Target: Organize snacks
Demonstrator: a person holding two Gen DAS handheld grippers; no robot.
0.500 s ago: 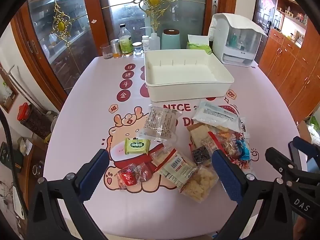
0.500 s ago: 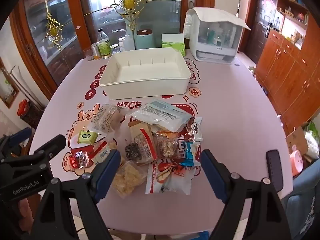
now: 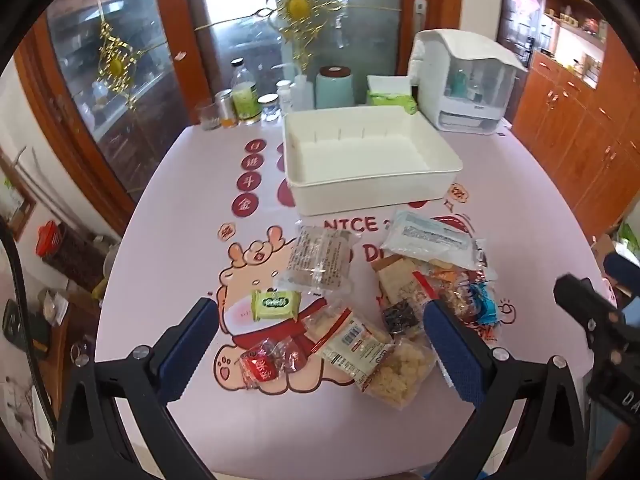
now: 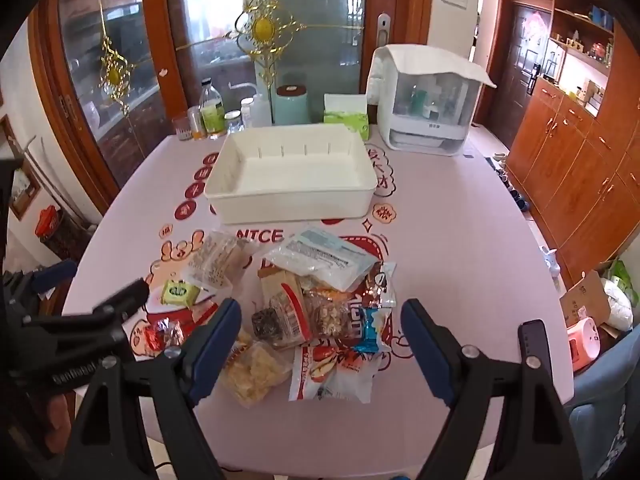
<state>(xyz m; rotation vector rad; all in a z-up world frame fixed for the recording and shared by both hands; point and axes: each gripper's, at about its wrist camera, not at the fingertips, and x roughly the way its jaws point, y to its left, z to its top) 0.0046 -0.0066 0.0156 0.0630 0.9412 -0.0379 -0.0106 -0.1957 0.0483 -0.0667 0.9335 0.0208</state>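
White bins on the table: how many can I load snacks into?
1. The white bin sits mid-table, just behind the snack pile, with nothing inside. No second bin shows in either wrist view.

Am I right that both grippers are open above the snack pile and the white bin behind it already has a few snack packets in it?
Not quite. The white bin holds nothing yet, as the right wrist view shows. The rest stands: the left gripper and right gripper are both open above the snack pile, and the bin sits behind it.
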